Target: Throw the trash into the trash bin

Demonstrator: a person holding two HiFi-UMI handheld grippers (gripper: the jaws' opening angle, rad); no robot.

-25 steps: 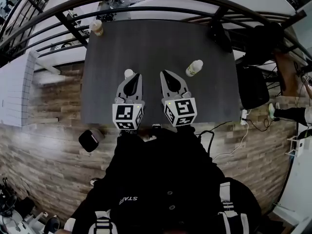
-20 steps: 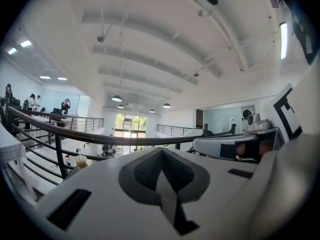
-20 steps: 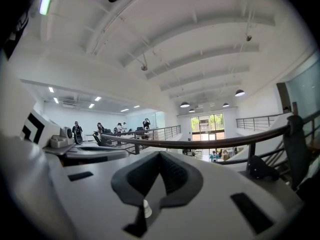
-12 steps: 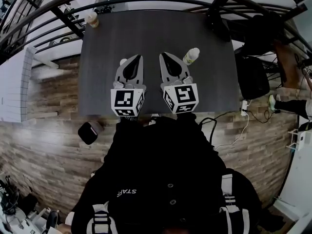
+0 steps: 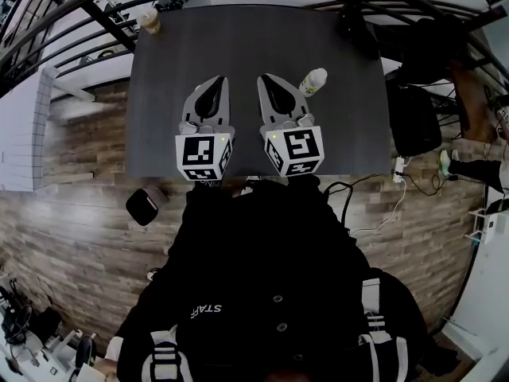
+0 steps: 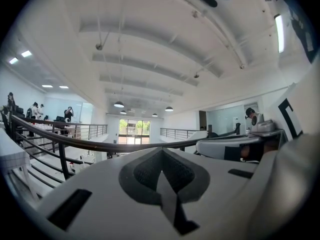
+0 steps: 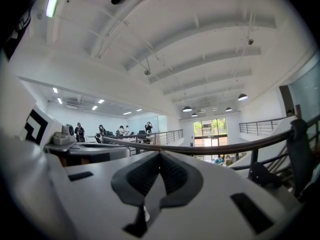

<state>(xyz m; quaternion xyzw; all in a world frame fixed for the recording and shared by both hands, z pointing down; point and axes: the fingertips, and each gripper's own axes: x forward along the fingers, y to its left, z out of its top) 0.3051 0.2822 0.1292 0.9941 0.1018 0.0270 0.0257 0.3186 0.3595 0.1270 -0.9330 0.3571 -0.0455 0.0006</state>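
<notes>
Seen from the head camera, a person in a dark jacket point(image 5: 262, 277) stands at a dark desk point(image 5: 238, 38), holding the left gripper point(image 5: 220, 79) and right gripper point(image 5: 262, 78) side by side above it. A pale bottle point(image 5: 312, 82) lies on the desk just right of the right gripper, another bottle point(image 5: 149, 20) stands at the far left corner, and a black bin point(image 5: 143, 205) sits on the wood floor left of the person. In the left gripper view, its fingers point(image 6: 145, 169) are pressed together, empty, aimed level at a railing point(image 6: 75, 144). In the right gripper view, its fingers point(image 7: 145, 176) meet likewise, holding nothing.
</notes>
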